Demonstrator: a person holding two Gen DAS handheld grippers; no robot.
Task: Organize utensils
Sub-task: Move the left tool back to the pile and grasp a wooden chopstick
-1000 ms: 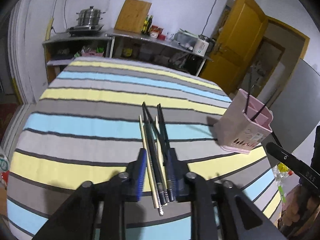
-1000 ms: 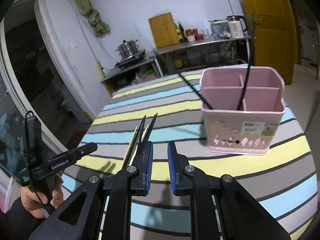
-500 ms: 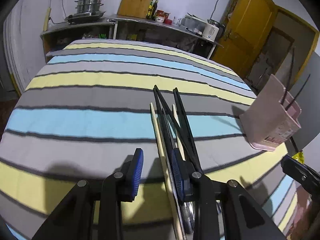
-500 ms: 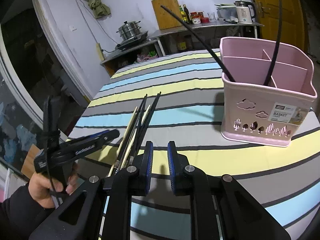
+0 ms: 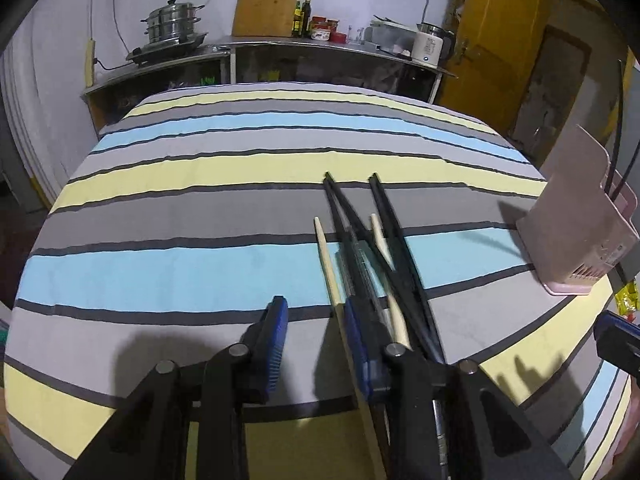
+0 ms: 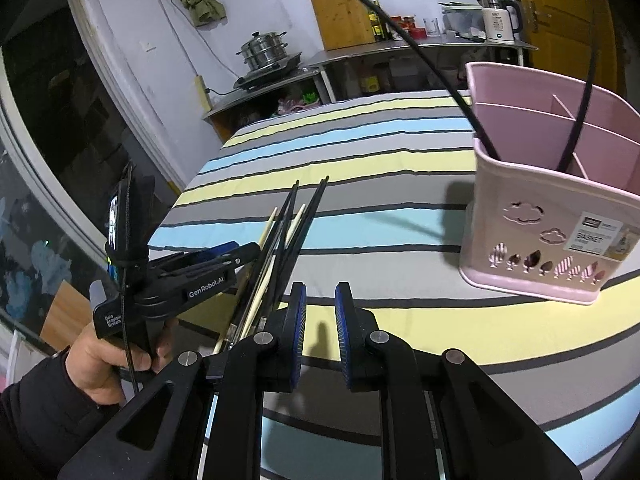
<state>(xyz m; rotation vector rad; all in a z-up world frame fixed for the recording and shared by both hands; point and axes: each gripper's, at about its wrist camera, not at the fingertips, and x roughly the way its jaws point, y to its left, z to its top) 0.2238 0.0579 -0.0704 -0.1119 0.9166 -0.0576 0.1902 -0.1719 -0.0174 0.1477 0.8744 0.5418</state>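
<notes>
- While the bundle of chopsticks (image 5: 360, 248) is lying on the striped tablecloth (image 5: 180, 272), the left gripper (image 5: 316, 336) is hovering low over it, jaws apart; its right finger is covering the sticks' near ends.
- Off to the right, the pink utensil basket (image 6: 552, 216) is standing upright, holding two black chopsticks (image 6: 576, 120).
- Near the table edge, the right gripper (image 6: 320, 332) is hanging with a narrow gap between its pads, gripping nothing.

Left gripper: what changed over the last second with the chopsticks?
The left gripper shifted left and opened: the chopsticks that lay between its fingers now lie by its right finger, ungripped. The right gripper stays empty; the pink basket still holds two black sticks.
</notes>
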